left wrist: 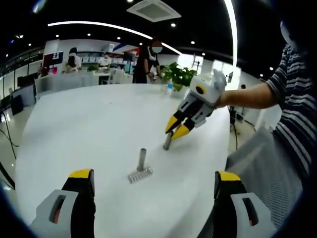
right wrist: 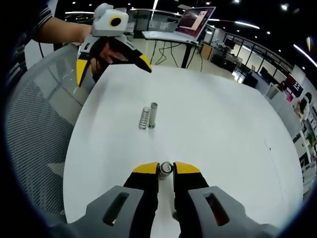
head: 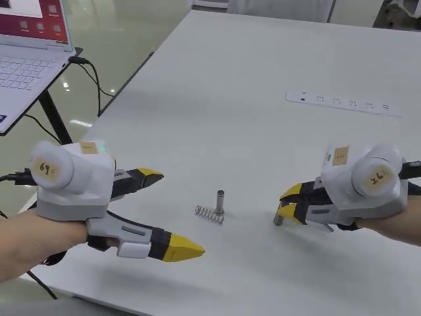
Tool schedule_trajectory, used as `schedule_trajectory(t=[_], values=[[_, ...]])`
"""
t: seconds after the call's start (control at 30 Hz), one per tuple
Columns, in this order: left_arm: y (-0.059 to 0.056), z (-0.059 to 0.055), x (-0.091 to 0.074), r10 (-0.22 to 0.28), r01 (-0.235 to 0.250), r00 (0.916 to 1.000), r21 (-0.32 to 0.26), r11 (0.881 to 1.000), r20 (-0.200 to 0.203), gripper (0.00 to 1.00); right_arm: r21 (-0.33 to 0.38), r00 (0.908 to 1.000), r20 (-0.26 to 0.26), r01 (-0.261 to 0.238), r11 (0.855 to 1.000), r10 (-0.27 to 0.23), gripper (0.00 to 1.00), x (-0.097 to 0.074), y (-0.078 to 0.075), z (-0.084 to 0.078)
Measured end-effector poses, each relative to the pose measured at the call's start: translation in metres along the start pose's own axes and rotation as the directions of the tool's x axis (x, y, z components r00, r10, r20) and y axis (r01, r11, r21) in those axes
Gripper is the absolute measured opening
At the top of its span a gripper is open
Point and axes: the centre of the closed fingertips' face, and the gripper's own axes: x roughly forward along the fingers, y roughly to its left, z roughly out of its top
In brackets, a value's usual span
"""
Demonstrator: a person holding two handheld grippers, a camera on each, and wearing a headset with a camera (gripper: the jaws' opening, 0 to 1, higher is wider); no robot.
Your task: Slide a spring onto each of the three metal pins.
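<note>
**Far left.** A laptop (head: 26, 46) stood on a stand beside the white table (head: 250, 59), clear of the work.

**Near left.** The left gripper (head: 168, 212) hovered low over the table. Its jaws were spread wide with nothing between them, and they pointed right toward the parts. This open, aimed posture suggested it was readied to take the loose spring.

**Centre.** A spring (head: 209, 214) lay on its side, touching or just beside the foot of an upright pin (head: 220, 201). The pin stood bare and unheld. Standing on end left its top free for a spring to drop over it.

**Near right.** The right gripper (head: 288, 204) was tipped downward with its jaws drawn together on a second pin (head: 278, 218). It gripped this pin near the top while the lower end rested on the table, presumably to keep it standing. Whether this pin already carried a spring could not be told.

**Far right.** A power strip (head: 342, 103) lay flat, well apart from the parts.

**Stage.** The task was judged to be at an early stage, with the centre pin not yet fitted.
</note>
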Motion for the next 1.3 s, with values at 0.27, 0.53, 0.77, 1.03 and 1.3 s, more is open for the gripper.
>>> schedule_trajectory(t=[0.27,0.53,0.77,1.03,1.3], values=[[0.0,0.002,0.001,0.004,-0.004,0.9999,-0.01,1.0,0.011,0.98,0.003,0.9999,0.013,0.002,1.0,-0.002,0.12,0.001,0.001,0.001],[0.0,0.004,-0.002,0.006,-0.006,0.9999,-0.007,1.0,0.013,0.98,0.059,0.9954,0.084,0.041,0.997,-0.045,0.15,-0.014,-0.005,0.014],[0.0,0.006,-0.003,0.009,-0.008,0.9997,-0.018,1.0,0.025,0.98,0.135,0.9852,0.149,0.064,0.989,-0.085,0.16,-0.034,-0.006,0.019],[-0.001,0.006,-0.001,0.001,-0.001,0.9998,-0.015,1.0,0.018,0.98,0.221,0.9744,0.186,0.083,0.972,-0.126,0.17,-0.049,0.001,0.014],[0.001,0.006,-0.001,0.006,-0.005,0.9998,-0.019,1.0,0.018,0.98,0.251,0.9671,0.221,0.069,0.966,-0.126,0.15,-0.055,0.018,0.017]])
